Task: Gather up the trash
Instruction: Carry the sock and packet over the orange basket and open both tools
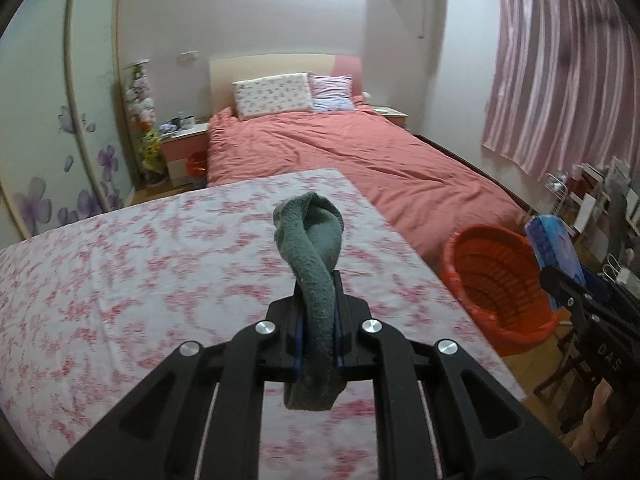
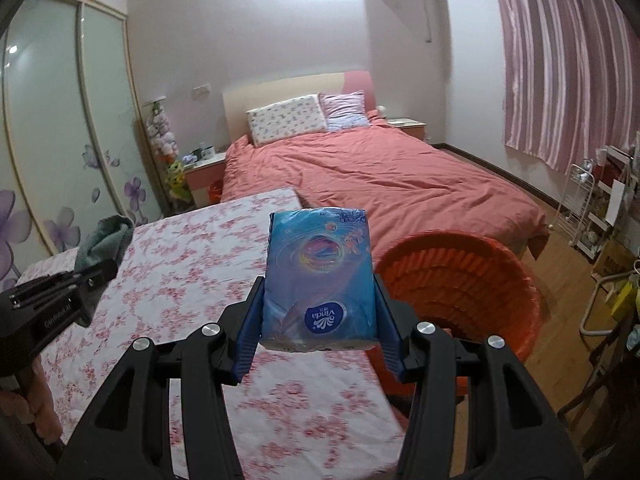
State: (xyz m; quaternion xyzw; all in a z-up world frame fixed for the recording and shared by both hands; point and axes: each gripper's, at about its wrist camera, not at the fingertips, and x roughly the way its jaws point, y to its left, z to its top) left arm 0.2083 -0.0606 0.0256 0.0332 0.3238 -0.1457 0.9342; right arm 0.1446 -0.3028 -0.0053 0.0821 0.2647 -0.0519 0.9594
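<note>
My left gripper (image 1: 318, 320) is shut on a grey-green cloth (image 1: 312, 240) and holds it above the table with the floral cloth (image 1: 120, 280). It also shows in the right wrist view, the cloth (image 2: 106, 240) at the far left. My right gripper (image 2: 320, 312) is shut on a blue Vinda tissue pack (image 2: 320, 276) and holds it above the table's right edge, next to the orange basket (image 2: 460, 280). In the left wrist view the tissue pack (image 1: 554, 244) is at the right, above the basket (image 1: 500, 280).
A bed with a red cover (image 1: 360, 152) lies beyond the table. A nightstand (image 1: 184, 140) and a small orange bin (image 1: 196, 164) stand left of the bed. Wire racks and clutter (image 2: 600, 208) stand at the right under a pink curtain (image 2: 560, 60). A wardrobe (image 1: 52, 120) is on the left.
</note>
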